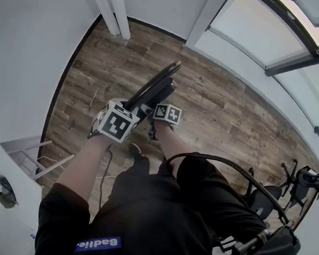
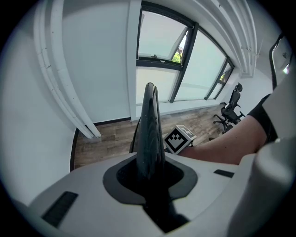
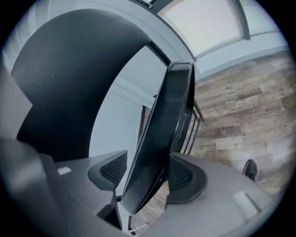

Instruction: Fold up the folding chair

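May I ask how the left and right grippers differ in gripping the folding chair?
The left gripper has jaws nearly together on a thin edge of the folding chair; the right gripper has them wider, around a thicker panel. That edge stands upright between the left gripper's jaws; the panel leans between the right gripper's. Both hold the chair.

The black folding chair [image 1: 156, 81], folded almost flat, stands edge-on over the wood floor [image 1: 220, 112], top leaning far-right
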`<control>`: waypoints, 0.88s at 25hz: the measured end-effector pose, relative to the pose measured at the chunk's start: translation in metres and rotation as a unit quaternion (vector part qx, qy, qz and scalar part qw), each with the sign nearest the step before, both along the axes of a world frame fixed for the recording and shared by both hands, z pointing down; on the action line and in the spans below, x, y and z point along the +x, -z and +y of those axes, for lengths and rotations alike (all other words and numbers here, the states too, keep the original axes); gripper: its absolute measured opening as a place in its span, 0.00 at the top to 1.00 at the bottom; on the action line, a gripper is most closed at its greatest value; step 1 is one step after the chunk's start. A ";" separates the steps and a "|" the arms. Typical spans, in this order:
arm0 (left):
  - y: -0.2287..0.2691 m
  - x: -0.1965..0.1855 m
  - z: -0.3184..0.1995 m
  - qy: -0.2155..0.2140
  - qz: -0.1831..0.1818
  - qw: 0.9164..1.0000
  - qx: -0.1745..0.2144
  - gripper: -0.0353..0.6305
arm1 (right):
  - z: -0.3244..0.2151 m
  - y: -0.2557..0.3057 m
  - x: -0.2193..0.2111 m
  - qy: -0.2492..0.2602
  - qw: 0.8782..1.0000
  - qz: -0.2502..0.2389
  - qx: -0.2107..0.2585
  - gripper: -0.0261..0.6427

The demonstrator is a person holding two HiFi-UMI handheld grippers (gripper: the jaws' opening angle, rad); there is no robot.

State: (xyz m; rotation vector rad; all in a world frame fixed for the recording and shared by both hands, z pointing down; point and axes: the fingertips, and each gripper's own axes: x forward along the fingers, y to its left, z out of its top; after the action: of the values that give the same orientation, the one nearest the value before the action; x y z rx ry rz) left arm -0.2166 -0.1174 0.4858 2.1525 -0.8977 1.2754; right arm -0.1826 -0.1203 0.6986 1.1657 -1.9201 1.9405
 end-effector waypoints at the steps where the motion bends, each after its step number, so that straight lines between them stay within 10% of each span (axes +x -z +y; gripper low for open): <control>1: 0.001 -0.002 0.000 0.001 -0.002 1.000 0.000 0.84 | -0.003 0.002 -0.004 0.001 1.000 0.002 0.001 0.59; 22: 0.007 -0.021 -0.018 -0.002 -0.027 0.999 0.019 0.85 | -0.037 0.014 -0.042 0.031 0.999 0.030 0.014 0.59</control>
State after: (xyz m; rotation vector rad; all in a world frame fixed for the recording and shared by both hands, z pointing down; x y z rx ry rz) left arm -0.2377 -0.1351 0.4783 2.1579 -0.9467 1.3357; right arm -0.2242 -0.1569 0.6849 1.1448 -1.9346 1.8315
